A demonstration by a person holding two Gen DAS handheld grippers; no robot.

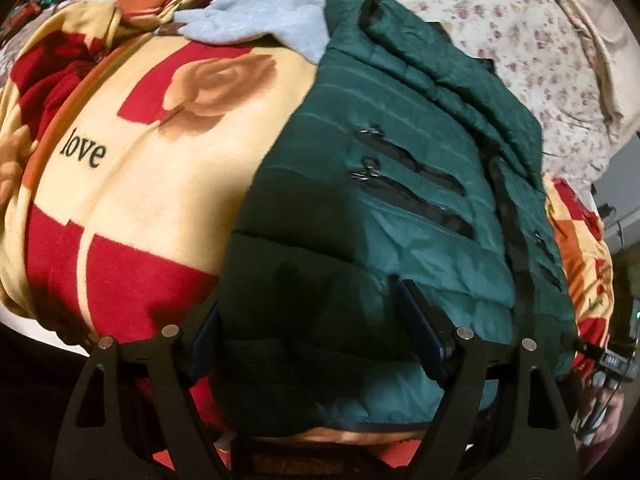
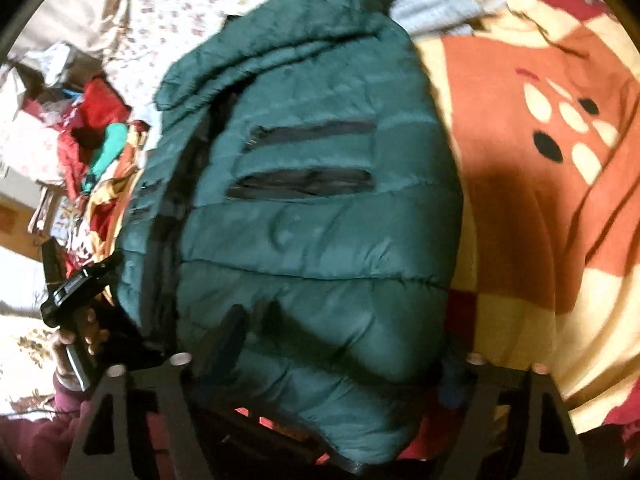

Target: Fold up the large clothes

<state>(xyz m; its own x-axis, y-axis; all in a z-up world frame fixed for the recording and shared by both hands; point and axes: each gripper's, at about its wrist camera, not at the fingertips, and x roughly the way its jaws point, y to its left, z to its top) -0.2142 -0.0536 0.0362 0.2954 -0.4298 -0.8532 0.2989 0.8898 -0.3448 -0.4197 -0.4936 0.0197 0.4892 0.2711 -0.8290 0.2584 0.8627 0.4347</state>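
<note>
1. The green puffer jacket (image 1: 400, 208) lay front-up on the red-and-cream blanket (image 1: 132, 184) spread over the bed, a sleeve already folded across the chest, and both tongs were at its near hem.
2. The left tongs (image 1: 316, 332) stood wide open, straddling the hem rather than pinching it; one blue pad pressed on top of the padding. If they closed from there, they could well have caught blanket along with jacket.
3. The right tongs (image 2: 340, 344) also looked spread wide over the hem, though that view was blurred and I couldn't tell whether any cloth was truly caught.
4. The fabric looked slick and puffy, so a shallow bite might have slid off mid-lift.
5. The folded sleeve (image 1: 452, 76) sat loose; a quick hem-to-collar fold risked flinging it open.
6. Uneven lifting by the two tongs would likely have skewed the fold.
7. The grey garment (image 1: 256, 12) touched the collar end and could have got trapped underneath.
</note>
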